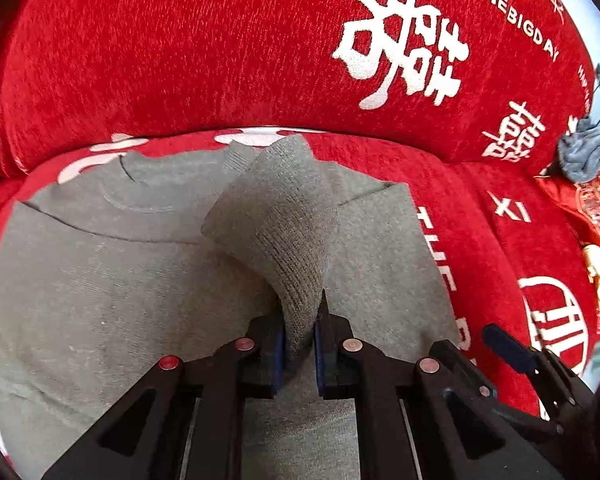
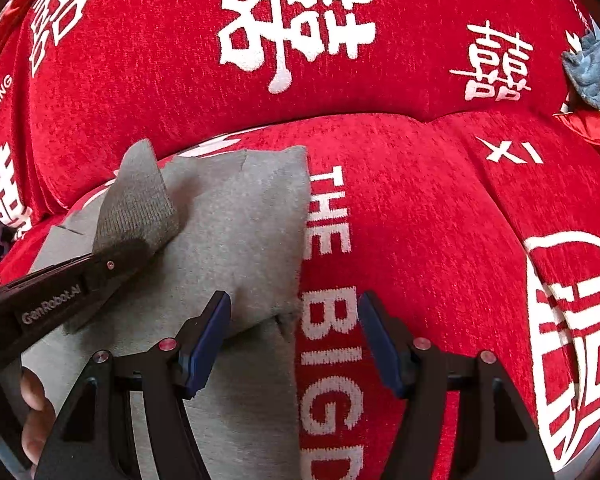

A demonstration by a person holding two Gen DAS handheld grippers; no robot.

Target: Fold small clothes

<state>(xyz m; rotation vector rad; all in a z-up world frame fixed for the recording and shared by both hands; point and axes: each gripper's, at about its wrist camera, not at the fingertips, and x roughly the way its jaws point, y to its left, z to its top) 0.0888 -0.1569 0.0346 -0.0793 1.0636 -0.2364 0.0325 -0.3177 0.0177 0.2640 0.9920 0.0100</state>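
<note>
A small grey knit sweater (image 1: 100, 280) lies flat on a red sofa seat, neck toward the backrest. My left gripper (image 1: 300, 340) is shut on its ribbed sleeve cuff (image 1: 284, 220) and holds it lifted over the sweater body. In the right wrist view the sweater (image 2: 240, 240) lies at left, with the cuff (image 2: 136, 204) held by the left gripper (image 2: 112, 260). My right gripper (image 2: 294, 340) is open and empty, hovering over the sweater's right edge and the red seat.
The red sofa cover (image 2: 420, 220) with white lettering fills both views; its backrest (image 1: 180, 48) rises just behind the sweater. A grey-blue cloth (image 2: 592, 68) and a red patterned item (image 1: 596, 200) lie at the far right of the seat.
</note>
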